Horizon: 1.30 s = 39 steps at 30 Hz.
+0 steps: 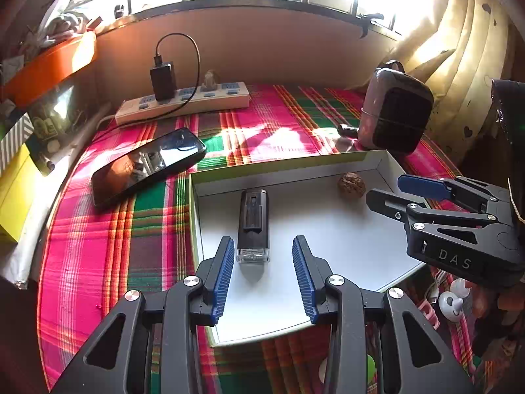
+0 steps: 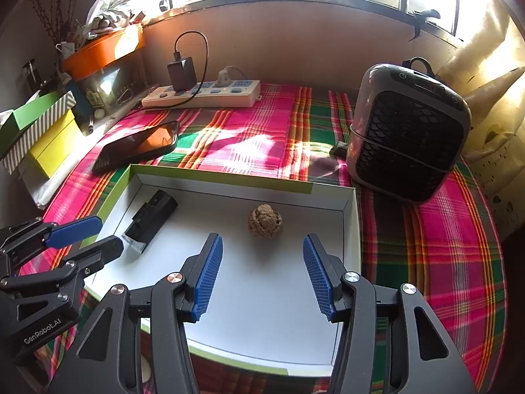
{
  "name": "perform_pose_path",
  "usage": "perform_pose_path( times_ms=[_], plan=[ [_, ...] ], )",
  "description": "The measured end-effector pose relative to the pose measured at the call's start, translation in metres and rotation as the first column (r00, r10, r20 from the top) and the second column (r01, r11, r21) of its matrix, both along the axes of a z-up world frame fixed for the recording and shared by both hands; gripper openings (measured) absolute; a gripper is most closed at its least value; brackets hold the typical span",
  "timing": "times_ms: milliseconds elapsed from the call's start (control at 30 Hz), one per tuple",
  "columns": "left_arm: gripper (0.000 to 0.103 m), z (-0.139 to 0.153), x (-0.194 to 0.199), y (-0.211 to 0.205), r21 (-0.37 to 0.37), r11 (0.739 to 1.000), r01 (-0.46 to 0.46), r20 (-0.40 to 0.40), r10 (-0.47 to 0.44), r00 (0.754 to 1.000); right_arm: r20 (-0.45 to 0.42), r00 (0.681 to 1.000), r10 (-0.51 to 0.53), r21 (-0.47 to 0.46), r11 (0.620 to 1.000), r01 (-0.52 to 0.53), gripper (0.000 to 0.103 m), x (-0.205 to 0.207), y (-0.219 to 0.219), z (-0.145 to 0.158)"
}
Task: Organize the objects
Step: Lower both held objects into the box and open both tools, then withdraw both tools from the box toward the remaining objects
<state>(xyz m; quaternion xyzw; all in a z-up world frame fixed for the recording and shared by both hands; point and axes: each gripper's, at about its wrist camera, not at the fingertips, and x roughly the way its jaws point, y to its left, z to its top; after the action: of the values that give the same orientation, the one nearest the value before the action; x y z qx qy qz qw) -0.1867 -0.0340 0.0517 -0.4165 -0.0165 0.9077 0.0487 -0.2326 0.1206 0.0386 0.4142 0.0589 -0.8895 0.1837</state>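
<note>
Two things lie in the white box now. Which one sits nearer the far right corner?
The walnut, round and brown, lies nearer the far right corner of the white box. The black USB stick, long with a clear cap, lies along the left wall.

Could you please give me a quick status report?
Both grippers, left and right, open, empty. USB stick and walnut lying in white box. Nothing in the way.

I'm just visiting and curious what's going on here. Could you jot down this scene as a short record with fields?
Surface: plaid cloth
Box: shallow white tray, open
In box: black USB stick, lying flat; walnut, apart from it
Left tool: open, empty, USB stick just ahead
Right tool: open, empty, walnut just ahead
Outside box: phone, power strip, small heater
</note>
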Motion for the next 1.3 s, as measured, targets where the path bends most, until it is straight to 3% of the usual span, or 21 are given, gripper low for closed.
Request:
perform_pose_path(
  times_ms=[733, 1300],
  plan=[
    [0.036, 0.012, 0.069, 0.012, -0.04, 0.999, 0.025, -0.088, -0.029, 0.996, -0.078, 0.997, -0.031, 0.0, 1.0, 0.031, 0.052, 0.075, 0.024, 0.01],
    [0.042, 0.002, 0.1, 0.011, 0.043, 0.994, 0.099, -0.077, -0.095, 0.993, -0.085, 0.988, -0.129, -0.014, 0.992, 0.128, 0.052, 0.116, 0.066, -0.001]
  ],
)
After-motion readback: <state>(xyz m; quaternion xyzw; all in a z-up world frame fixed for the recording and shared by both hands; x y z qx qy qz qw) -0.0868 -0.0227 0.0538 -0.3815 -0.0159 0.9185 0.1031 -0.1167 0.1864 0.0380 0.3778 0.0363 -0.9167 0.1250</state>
